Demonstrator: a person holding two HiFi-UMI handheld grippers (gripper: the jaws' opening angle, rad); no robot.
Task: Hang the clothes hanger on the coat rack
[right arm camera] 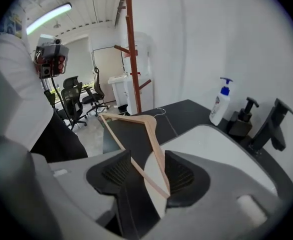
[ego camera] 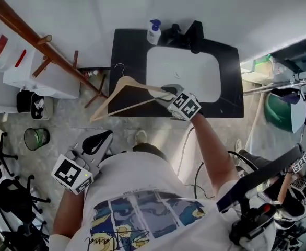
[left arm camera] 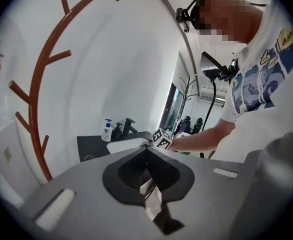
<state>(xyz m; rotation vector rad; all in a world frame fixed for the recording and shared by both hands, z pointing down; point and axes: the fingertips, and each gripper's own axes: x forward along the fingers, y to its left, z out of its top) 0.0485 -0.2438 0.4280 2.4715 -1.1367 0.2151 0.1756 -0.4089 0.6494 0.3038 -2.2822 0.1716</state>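
Note:
A wooden clothes hanger (ego camera: 124, 82) with a thin wire hook lies on the black counter (ego camera: 127, 51) left of the white sink (ego camera: 195, 72). My right gripper (ego camera: 168, 92) reaches down to its right end. In the right gripper view the jaws (right arm camera: 146, 173) stand apart around the hanger (right arm camera: 149, 126); its corner rests against the right pad and the left pad is clear of it. The red-brown coat rack (ego camera: 43, 46) slants across the upper left. My left gripper (ego camera: 98, 141) hovers low by my torso, jaws (left arm camera: 147, 154) shut and empty, pointing toward the rack (left arm camera: 36, 84).
A soap bottle (ego camera: 154, 32) and black faucet (ego camera: 187, 35) stand at the sink's back edge. A white cabinet (ego camera: 43, 82) sits behind the rack's foot, a green bin (ego camera: 36, 138) on the floor, office chairs (ego camera: 7, 192) at lower left.

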